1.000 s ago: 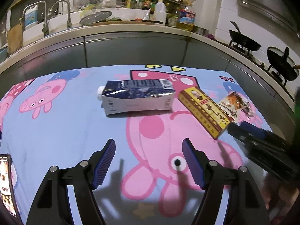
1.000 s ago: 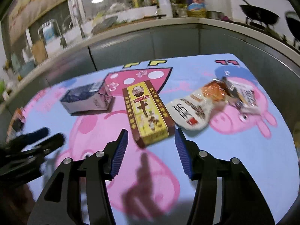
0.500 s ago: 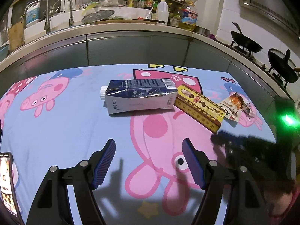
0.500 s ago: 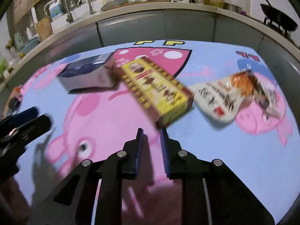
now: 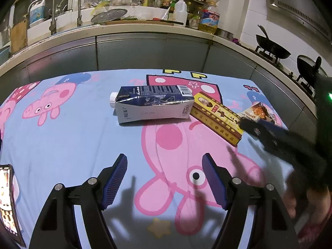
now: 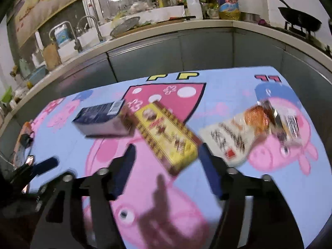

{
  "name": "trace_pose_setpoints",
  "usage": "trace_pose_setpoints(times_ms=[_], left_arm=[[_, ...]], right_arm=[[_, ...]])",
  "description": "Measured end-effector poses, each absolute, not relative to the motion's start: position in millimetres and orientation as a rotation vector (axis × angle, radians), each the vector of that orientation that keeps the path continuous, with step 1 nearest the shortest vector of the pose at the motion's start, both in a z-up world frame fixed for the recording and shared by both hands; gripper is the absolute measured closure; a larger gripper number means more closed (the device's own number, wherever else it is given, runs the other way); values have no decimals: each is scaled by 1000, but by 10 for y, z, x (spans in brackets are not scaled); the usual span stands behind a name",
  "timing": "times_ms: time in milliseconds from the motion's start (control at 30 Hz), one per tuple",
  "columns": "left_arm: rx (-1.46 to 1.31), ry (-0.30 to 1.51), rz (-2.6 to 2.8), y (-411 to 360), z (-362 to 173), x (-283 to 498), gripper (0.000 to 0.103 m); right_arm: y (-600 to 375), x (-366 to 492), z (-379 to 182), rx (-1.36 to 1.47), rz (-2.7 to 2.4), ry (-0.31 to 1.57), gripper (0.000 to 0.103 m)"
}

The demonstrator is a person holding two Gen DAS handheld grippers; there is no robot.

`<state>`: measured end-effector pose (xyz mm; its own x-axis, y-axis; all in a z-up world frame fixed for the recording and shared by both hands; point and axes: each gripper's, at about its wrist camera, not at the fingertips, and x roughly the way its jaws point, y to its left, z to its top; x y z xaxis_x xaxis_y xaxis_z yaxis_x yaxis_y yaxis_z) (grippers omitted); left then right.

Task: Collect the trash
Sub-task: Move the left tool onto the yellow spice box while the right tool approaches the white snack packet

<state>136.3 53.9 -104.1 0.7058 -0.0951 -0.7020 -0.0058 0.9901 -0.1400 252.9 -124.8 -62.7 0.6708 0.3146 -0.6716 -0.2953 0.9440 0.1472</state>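
Observation:
A dark blue and white carton (image 5: pixel 153 105) lies on its side on the Peppa Pig cloth (image 5: pixel 62 137). A yellow and brown box (image 5: pixel 217 117) lies against its right end, and a snack wrapper (image 5: pixel 259 112) lies farther right. My left gripper (image 5: pixel 165 180) is open and empty, well short of the carton. My right gripper (image 6: pixel 166 170) is open, its fingers on either side of the near end of the yellow box (image 6: pixel 166 137). The carton (image 6: pixel 103 120) and the white and orange wrappers (image 6: pixel 249 132) flank the box. The view is blurred.
A phone (image 5: pixel 7 203) lies at the cloth's left edge. A kitchen counter (image 5: pixel 124 31) with a sink, bottles and a stove with woks runs behind the table. The right gripper (image 5: pixel 269 137) shows blurred in the left wrist view.
My right gripper was open, shut half a second ago, and is open again, now around the near end of the yellow box. The box has swung against the carton. The left gripper barely moved.

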Motion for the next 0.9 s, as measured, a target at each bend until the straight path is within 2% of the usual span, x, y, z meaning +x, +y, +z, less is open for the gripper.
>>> trace_pose_setpoints(times_ms=[200,400,533,700,900], left_arm=[[-137,789,-32,605,-1047,1359,28],[-148,802,-31,635,-1094,1370,28],[-148,801,-33,636,-1094,1374,28],[-147,799,-30,636,-1087,1363,28],[-154,797,-34,646,-1060,1360,28]], right_arm=[[-816,2767,-827,-224,322,786,24],[-646,2755,-893,-386,279,753,26],[-779,2860,-885,-347,270,782,26],[-874,2820,-896,-296,302,813,40],[-871,2469,-876,-219,372,856,43]])
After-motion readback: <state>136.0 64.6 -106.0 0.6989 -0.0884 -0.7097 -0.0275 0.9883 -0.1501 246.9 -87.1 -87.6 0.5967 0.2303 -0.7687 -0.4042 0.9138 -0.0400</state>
